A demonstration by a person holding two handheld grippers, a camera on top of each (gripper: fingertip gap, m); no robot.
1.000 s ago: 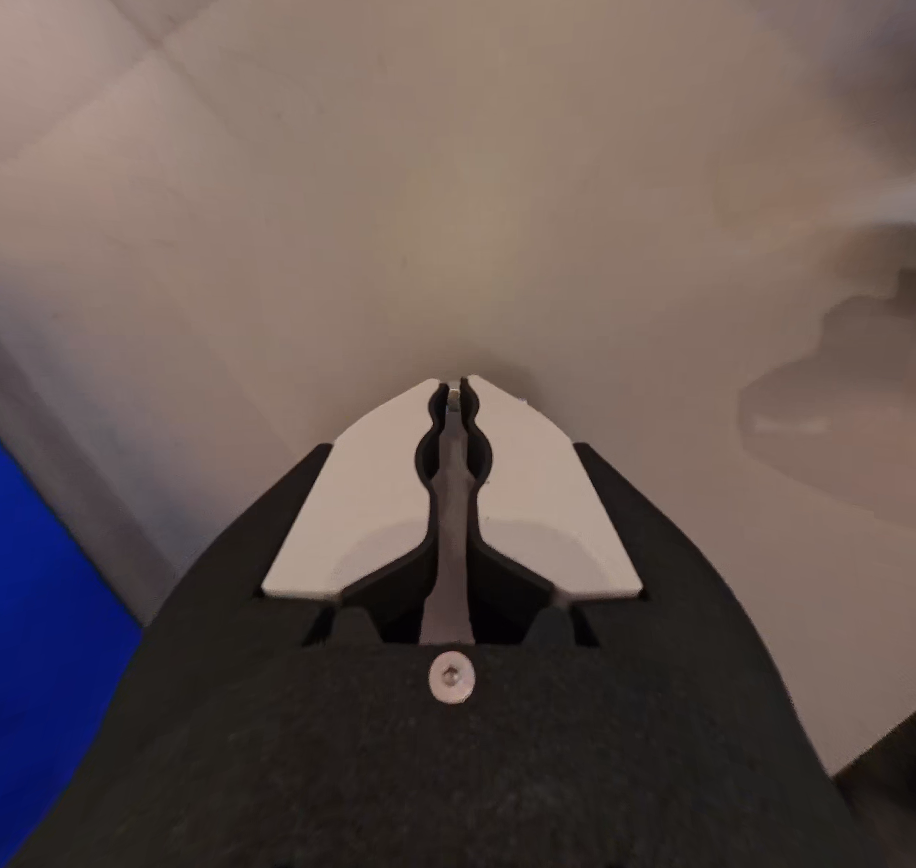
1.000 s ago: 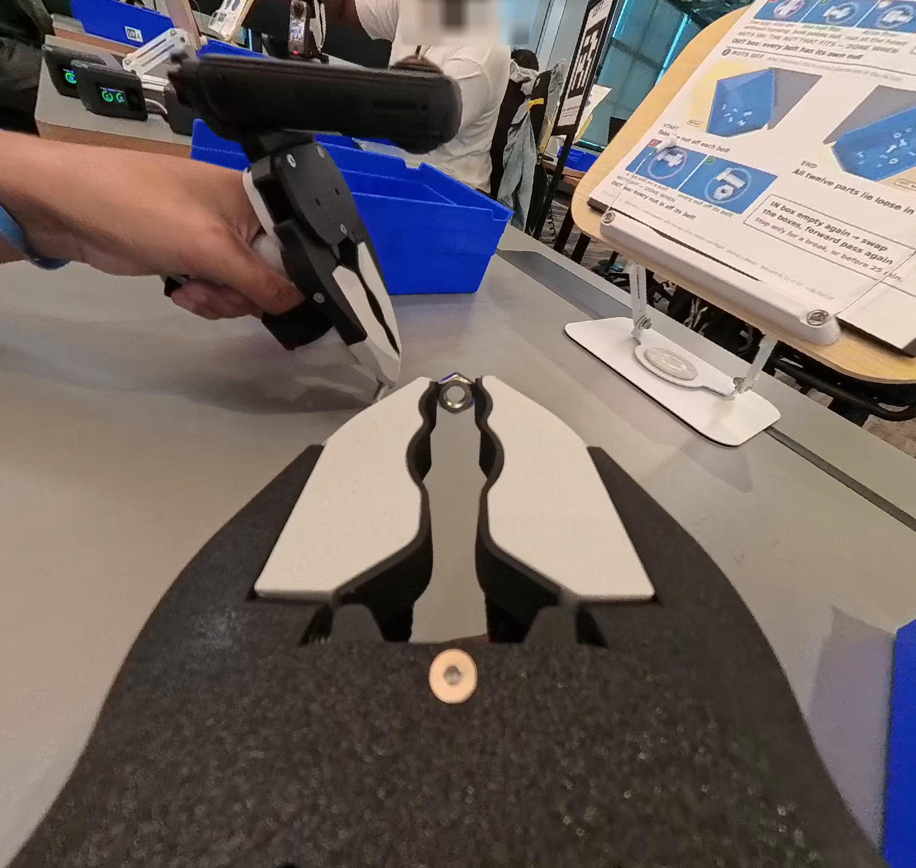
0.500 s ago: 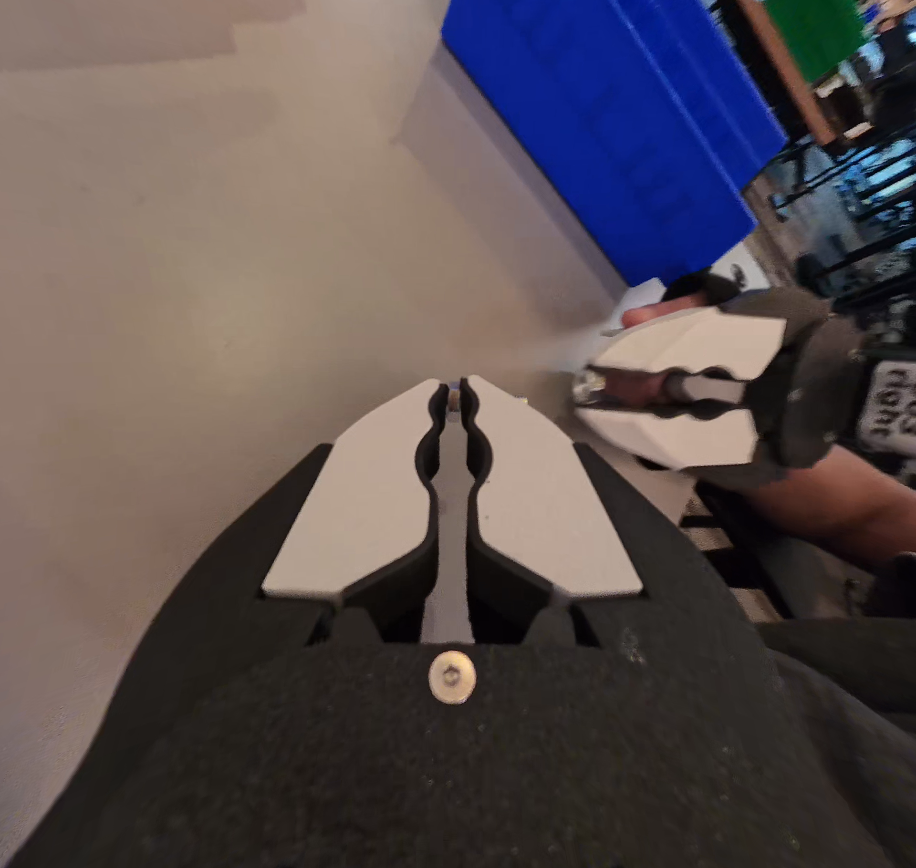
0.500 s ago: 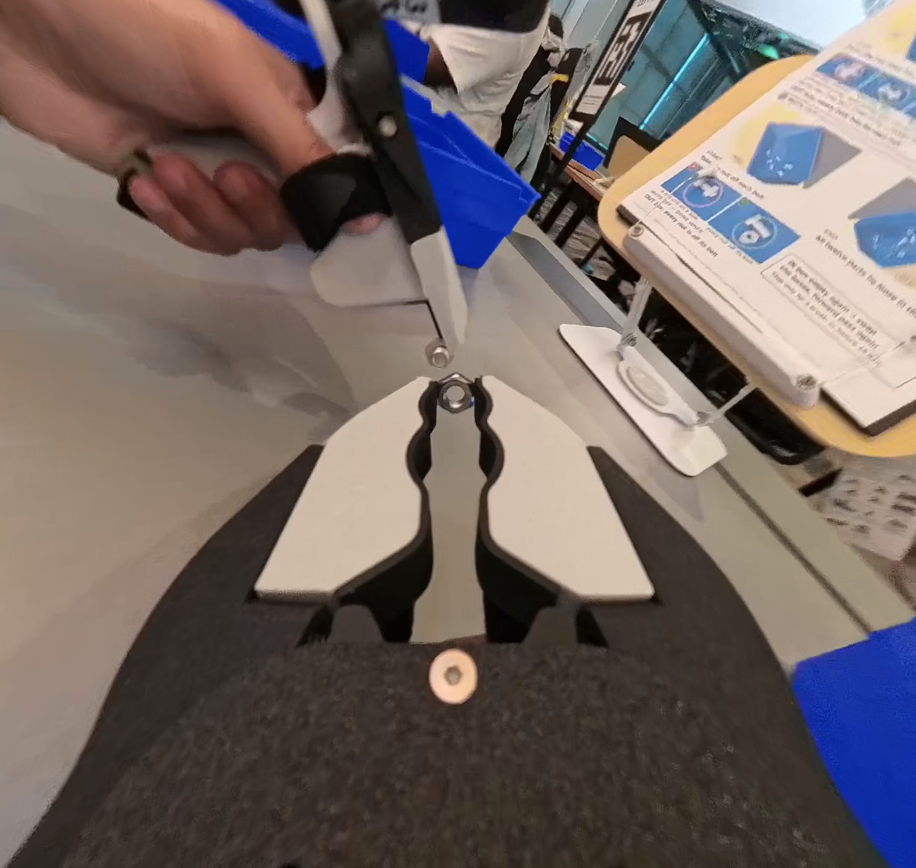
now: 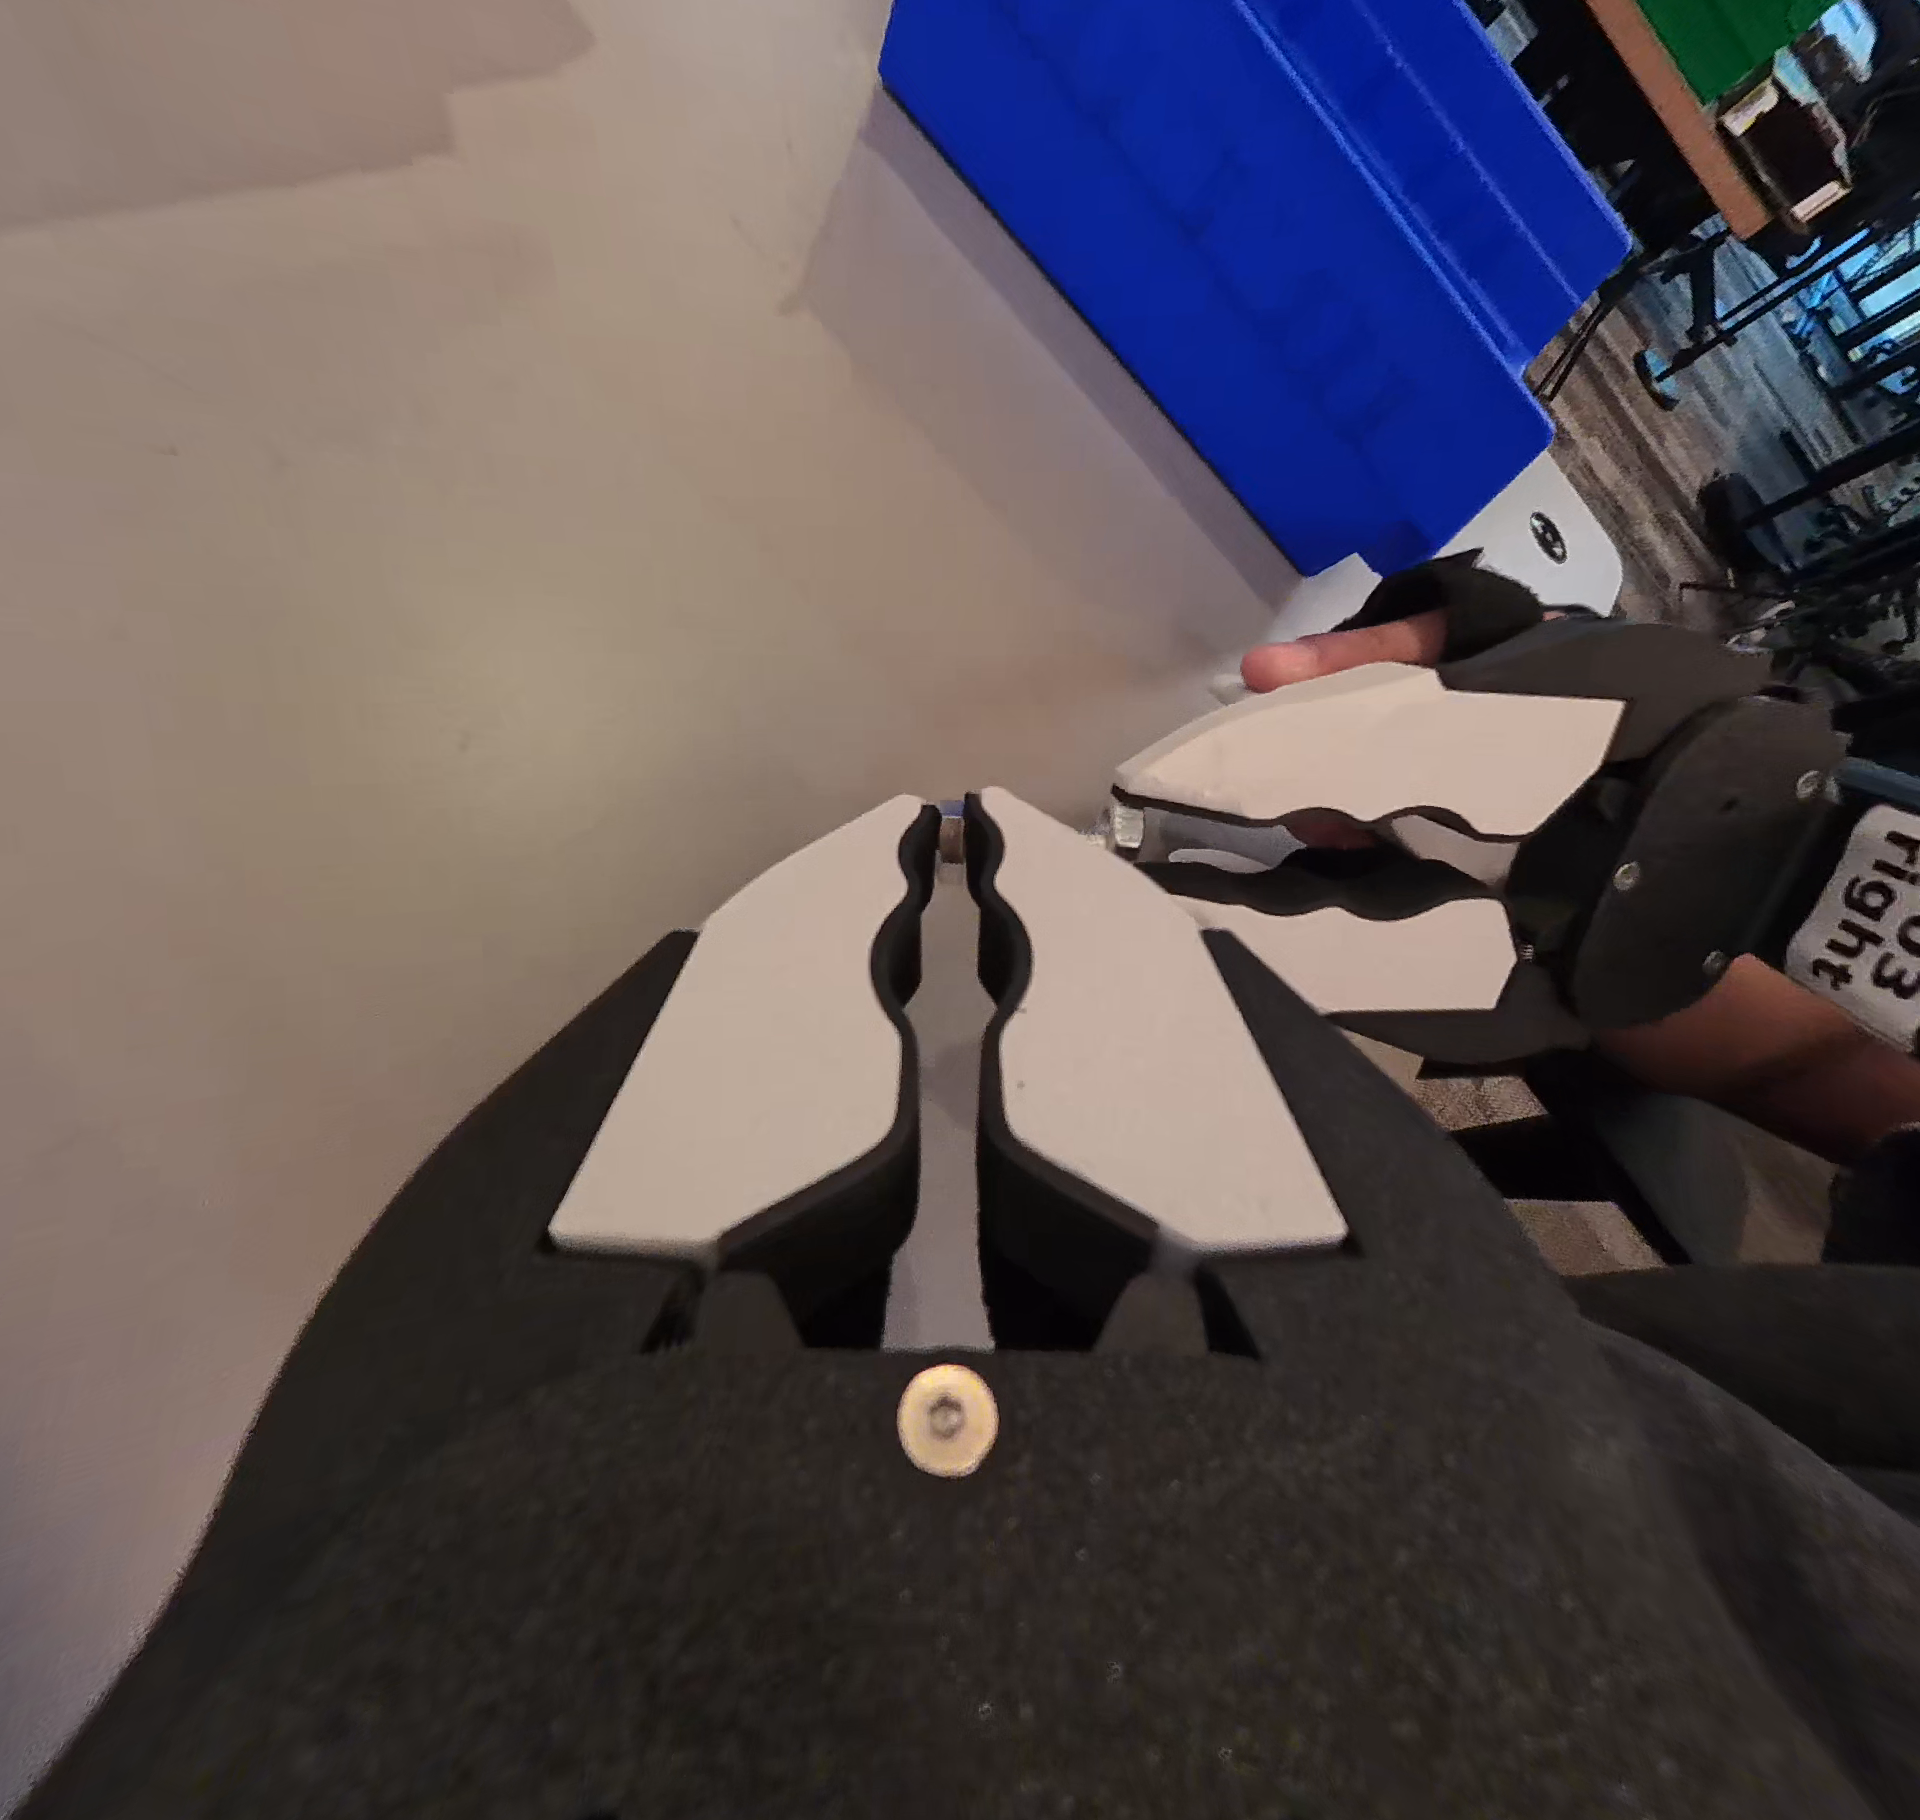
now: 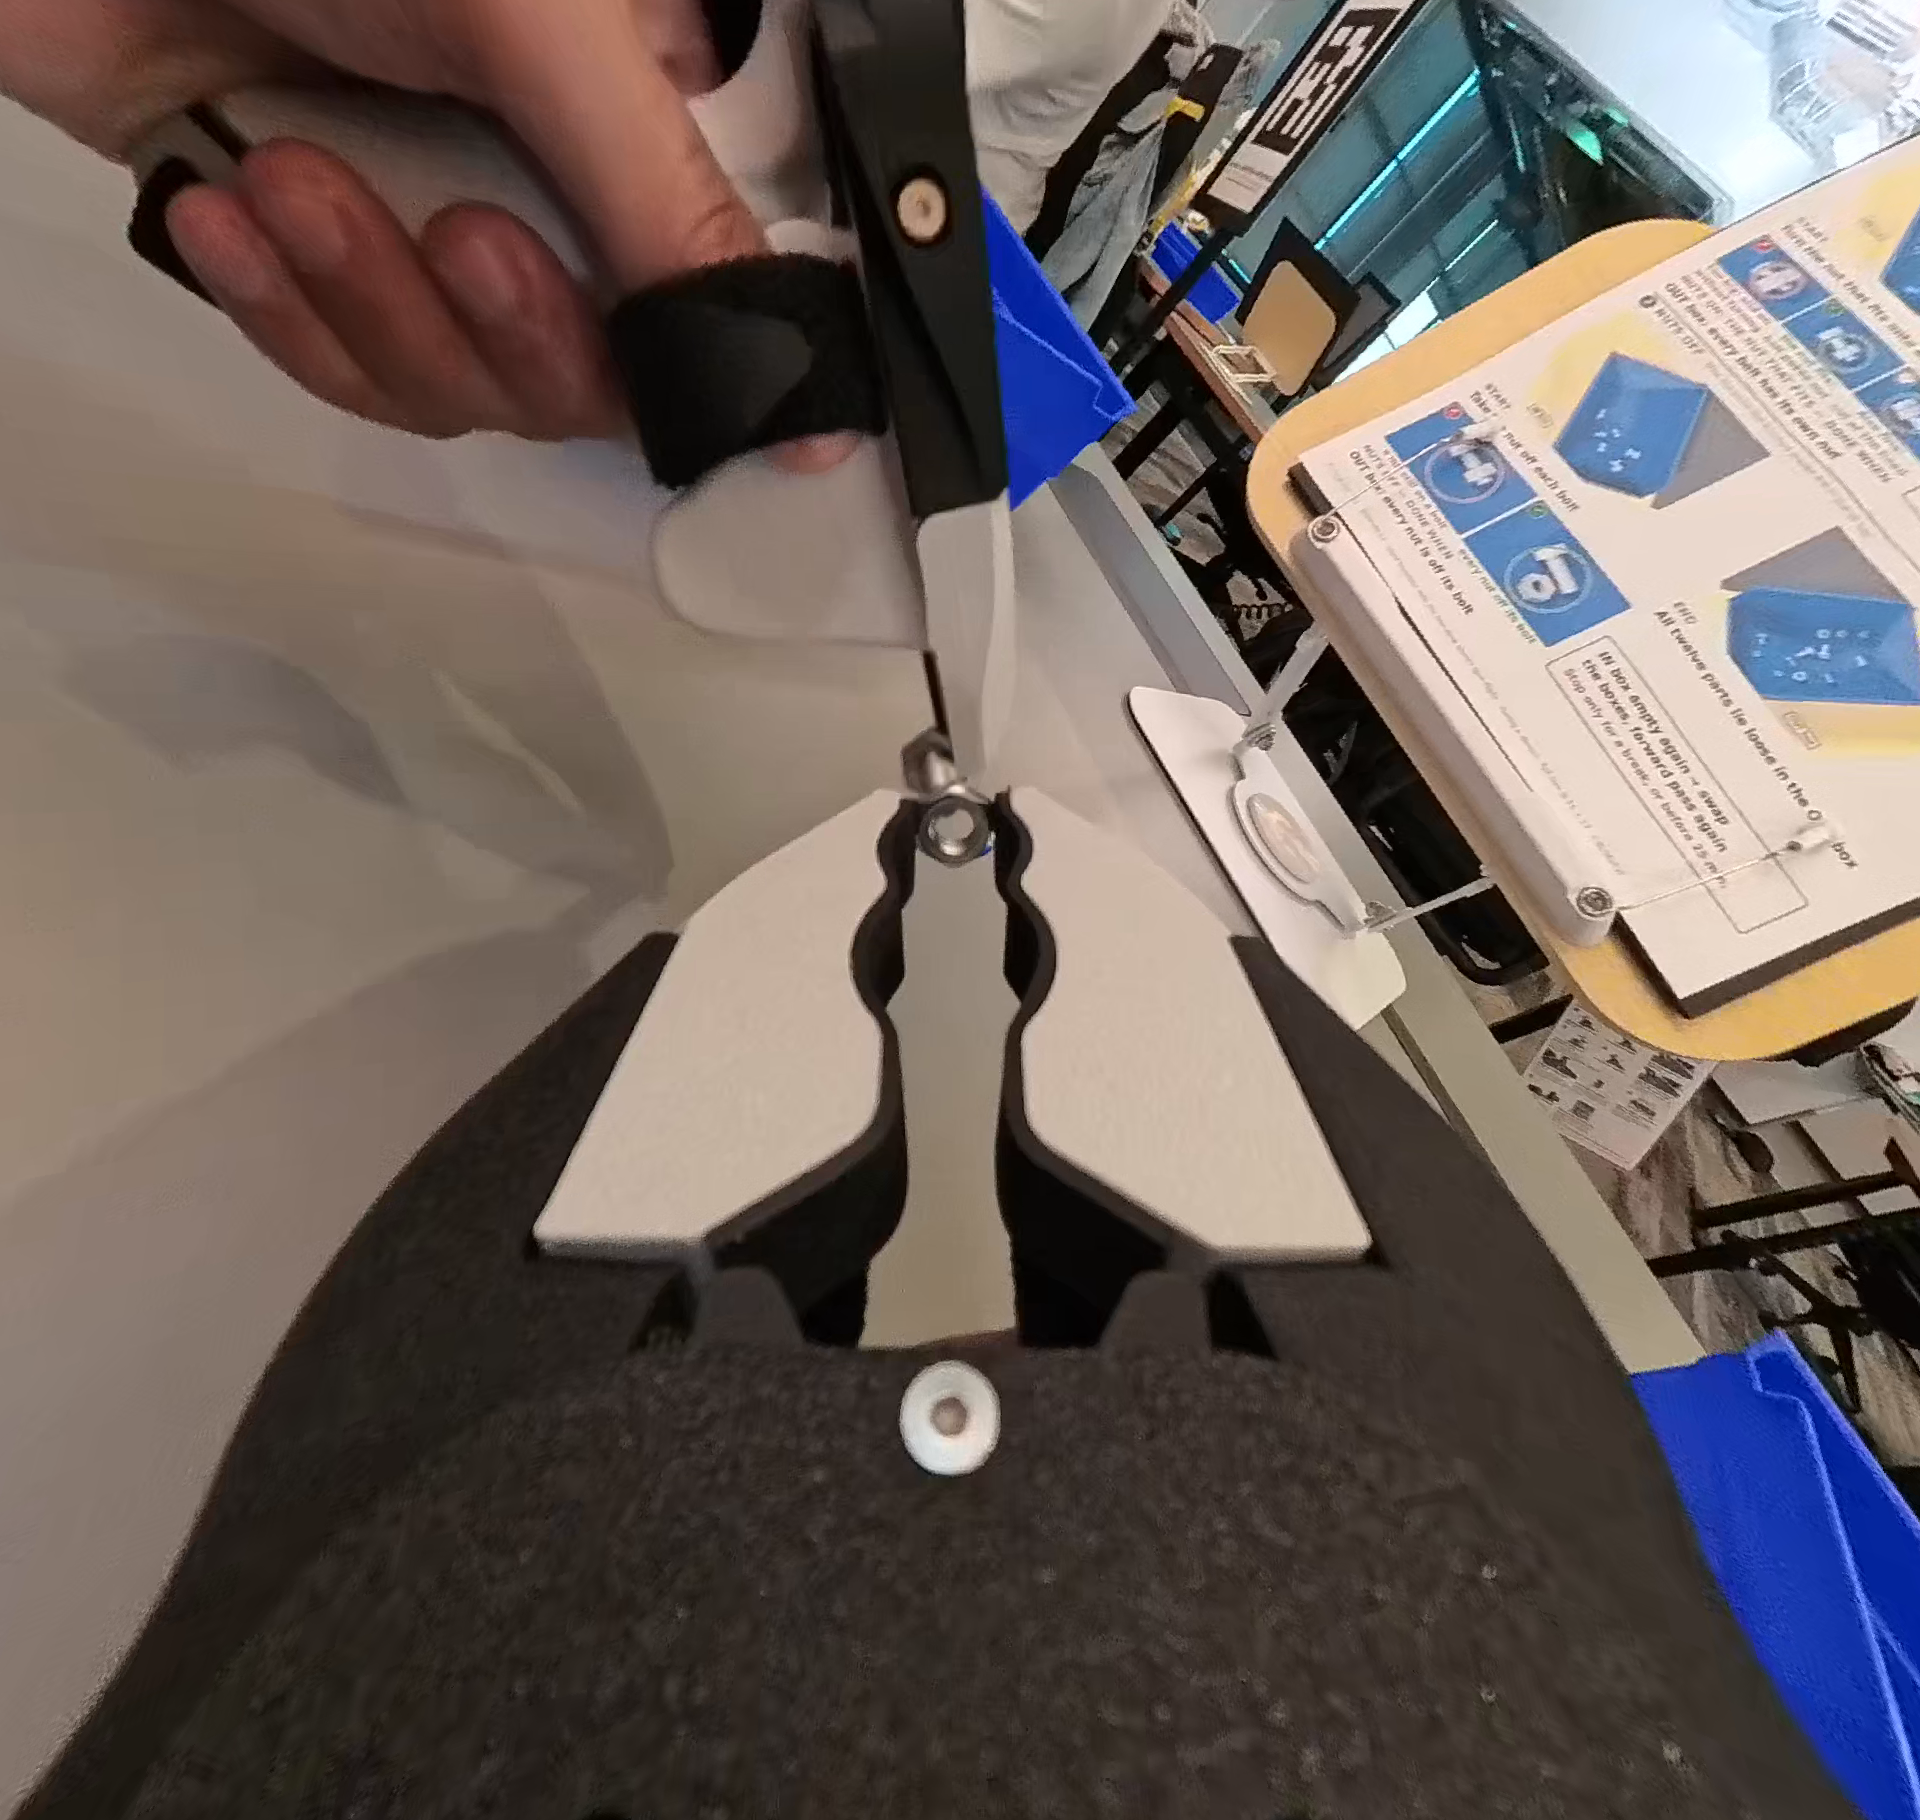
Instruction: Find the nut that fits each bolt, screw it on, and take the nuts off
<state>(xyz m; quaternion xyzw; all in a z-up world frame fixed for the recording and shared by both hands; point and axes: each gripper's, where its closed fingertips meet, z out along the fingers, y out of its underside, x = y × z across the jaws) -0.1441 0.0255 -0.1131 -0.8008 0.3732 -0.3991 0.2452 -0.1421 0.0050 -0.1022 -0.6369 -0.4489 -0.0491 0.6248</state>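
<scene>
Steel nut (image 6: 954,832) in R fingers (image 6: 769,1022).

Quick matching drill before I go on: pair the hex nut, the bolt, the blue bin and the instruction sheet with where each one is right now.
Things:
1. small silver hex nut
2. short silver bolt
3. big blue plastic bin
4. printed instruction sheet

Places:
A. on a tilted wooden board beside the table
B. pinched at the tip of the right gripper
C. on the grey table, beyond both grippers
D. pinched at the tip of the left gripper

Pairs: 1-B, 2-D, 3-C, 4-A
</scene>
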